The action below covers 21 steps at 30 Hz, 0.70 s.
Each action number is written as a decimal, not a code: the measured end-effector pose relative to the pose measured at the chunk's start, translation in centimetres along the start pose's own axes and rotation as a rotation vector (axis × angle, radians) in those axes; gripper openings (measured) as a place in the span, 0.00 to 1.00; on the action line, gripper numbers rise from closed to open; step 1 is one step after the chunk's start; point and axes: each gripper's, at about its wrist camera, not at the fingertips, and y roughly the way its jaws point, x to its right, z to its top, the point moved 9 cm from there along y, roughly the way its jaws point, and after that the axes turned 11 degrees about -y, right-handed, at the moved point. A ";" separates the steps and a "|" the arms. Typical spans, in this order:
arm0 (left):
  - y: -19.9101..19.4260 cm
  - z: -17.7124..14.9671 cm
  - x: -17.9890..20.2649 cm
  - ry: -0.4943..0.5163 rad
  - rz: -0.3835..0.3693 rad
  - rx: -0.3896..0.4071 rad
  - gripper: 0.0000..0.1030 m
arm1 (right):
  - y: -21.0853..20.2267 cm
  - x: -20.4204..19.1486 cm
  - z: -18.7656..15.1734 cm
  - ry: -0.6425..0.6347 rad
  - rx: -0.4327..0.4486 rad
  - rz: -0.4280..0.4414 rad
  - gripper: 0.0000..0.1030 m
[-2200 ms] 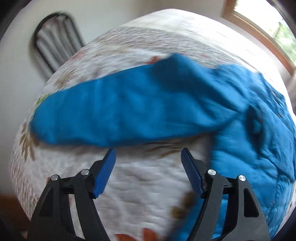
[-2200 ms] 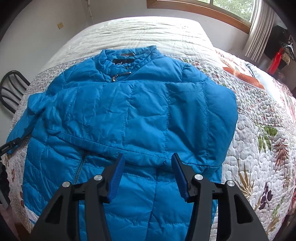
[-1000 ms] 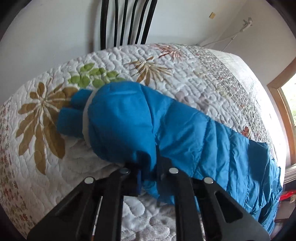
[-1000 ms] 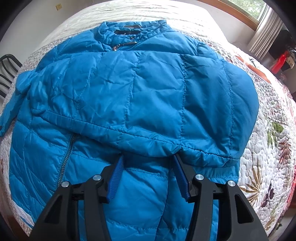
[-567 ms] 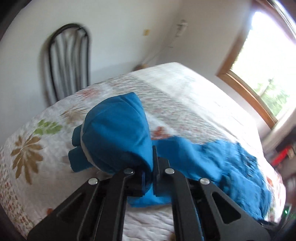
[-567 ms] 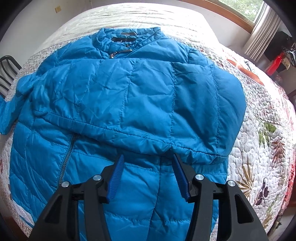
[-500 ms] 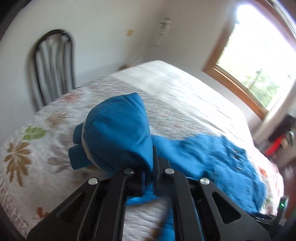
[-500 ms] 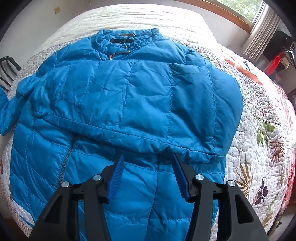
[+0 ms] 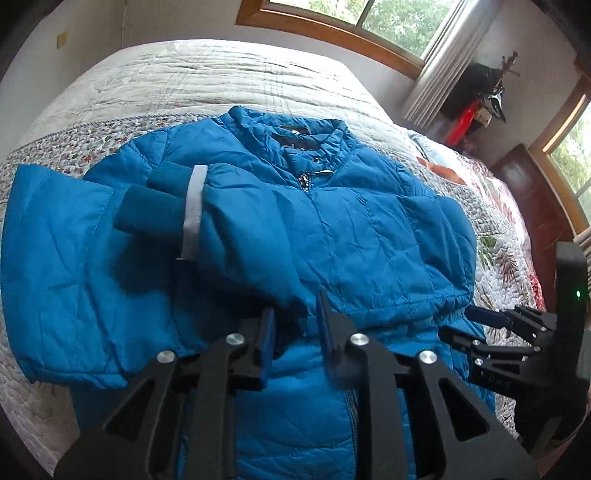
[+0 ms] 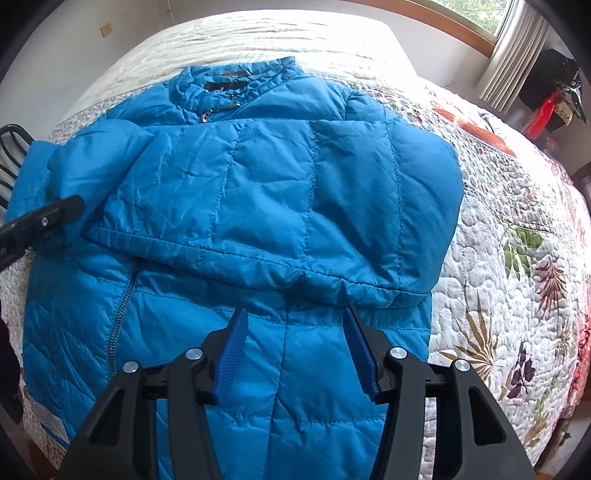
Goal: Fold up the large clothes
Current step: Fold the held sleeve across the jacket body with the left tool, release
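With its jaws just parted, my left gripper hovers over the released sleeve; my right gripper stands unclenched, grasping nothing. The blue quilted puffer jacket lies flat on the floral quilt. Only the left view shows the sleeve's ribbed inner cuff.

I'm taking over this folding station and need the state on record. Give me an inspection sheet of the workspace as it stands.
Surface: floral quilt covering a bed.
Job's things: blue puffer jacket lies front up, zipped, collar far; both sleeves folded across the chest, the left-side sleeve on top with its white-edged cuff showing.
Clutter: nothing seen on the quilt.
Grippers: left tool has just been opening, the sleeve edge between its pads, not pressed; right tool open, above the jacket's lower front.
Cables: nothing seen.
Surroundings: wood-framed windows, curtain, black chair, red and black object.
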 end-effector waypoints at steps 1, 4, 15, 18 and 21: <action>-0.9 -0.2 -0.1 -0.001 -0.021 0.014 0.36 | 0.1 0.1 0.0 0.001 0.000 0.000 0.52; -4.3 -0.3 1.2 0.046 -0.088 0.057 0.38 | 0.3 0.1 0.2 0.004 -0.001 0.004 0.52; -6.0 2.6 -10.3 -0.196 0.168 0.136 0.46 | -0.6 -2.6 1.5 -0.059 0.022 0.020 0.52; -4.1 2.6 -12.1 -0.192 0.218 0.077 0.46 | -0.9 -3.7 2.3 -0.088 0.031 0.021 0.52; -1.6 2.1 -12.6 -0.169 0.231 0.014 0.46 | -1.0 -5.1 3.1 -0.104 0.033 0.055 0.53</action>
